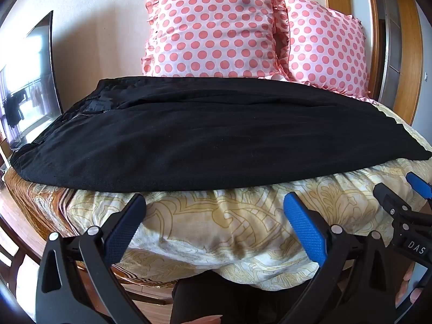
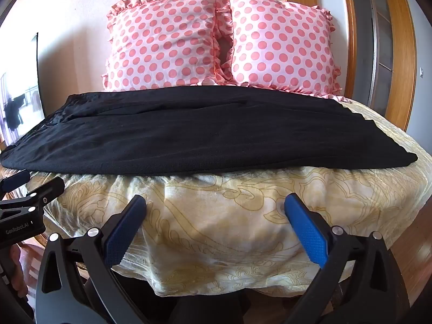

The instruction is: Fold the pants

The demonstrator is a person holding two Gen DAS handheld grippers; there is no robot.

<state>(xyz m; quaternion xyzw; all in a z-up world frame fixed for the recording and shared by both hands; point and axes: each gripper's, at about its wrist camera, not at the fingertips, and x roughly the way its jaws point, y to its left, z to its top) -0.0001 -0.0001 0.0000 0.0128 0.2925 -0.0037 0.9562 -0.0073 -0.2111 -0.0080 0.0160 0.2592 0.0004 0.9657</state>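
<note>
Before the pants (image 1: 189, 135), left gripper (image 1: 214, 216) and right gripper (image 2: 216, 216) hover level, jaws spread.

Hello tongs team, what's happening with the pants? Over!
Left tongs open, right tongs open, both holding nothing, short of the bed edge. Black pants flat across the bedspread, untouched. Polka-dot pillows behind; nothing blocking.

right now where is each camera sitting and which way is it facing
Left wrist: on the left tool, off the bed's near edge, facing the black pants and polka-dot pillows; its own open fingers show, with the right tool at far right.
Right wrist: on the right tool, facing the same way; open fingers show, left tool at far left.
Shared: pants, pillows, yellow patterned bedspread.
</note>
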